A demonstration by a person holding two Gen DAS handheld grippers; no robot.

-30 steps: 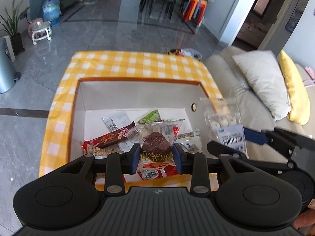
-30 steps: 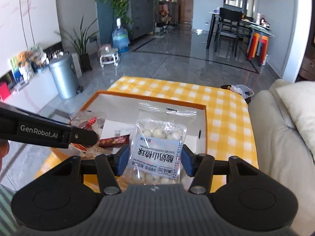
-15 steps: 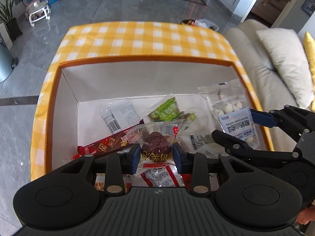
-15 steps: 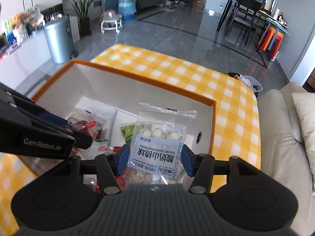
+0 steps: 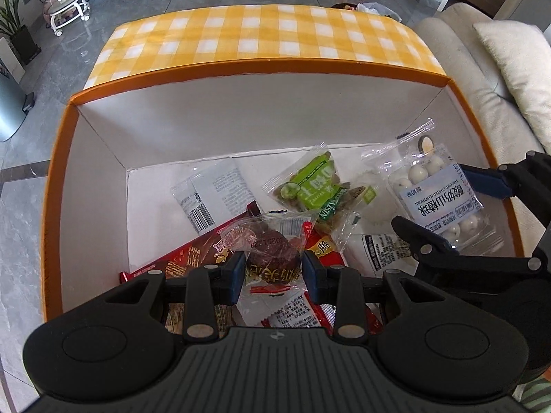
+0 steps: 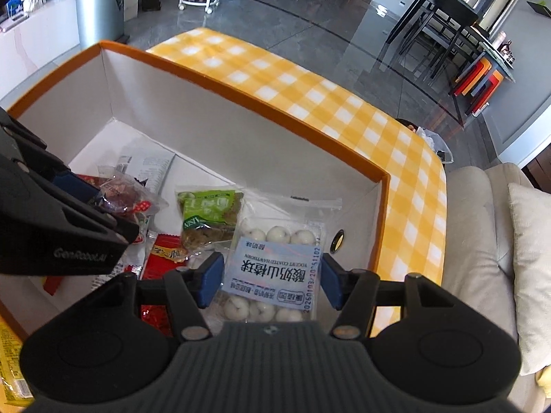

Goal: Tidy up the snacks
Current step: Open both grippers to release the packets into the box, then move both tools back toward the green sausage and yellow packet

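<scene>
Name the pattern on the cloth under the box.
Yellow-and-white check on the tablecloth, clearest in the left wrist view.

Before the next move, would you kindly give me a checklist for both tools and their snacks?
1. Left tool shut on the brown cake packet: ok.
2. Right tool gripping the ball bag: cannot tell; its jaws have just been opening, with the bag between them.
3. Both packets inside the orange rim of the box: ok.
4. The two tools apart from each other: ok.
5. Spot under the ball bag, beside the green packet, free: cannot tell; the bag hides it.
</scene>
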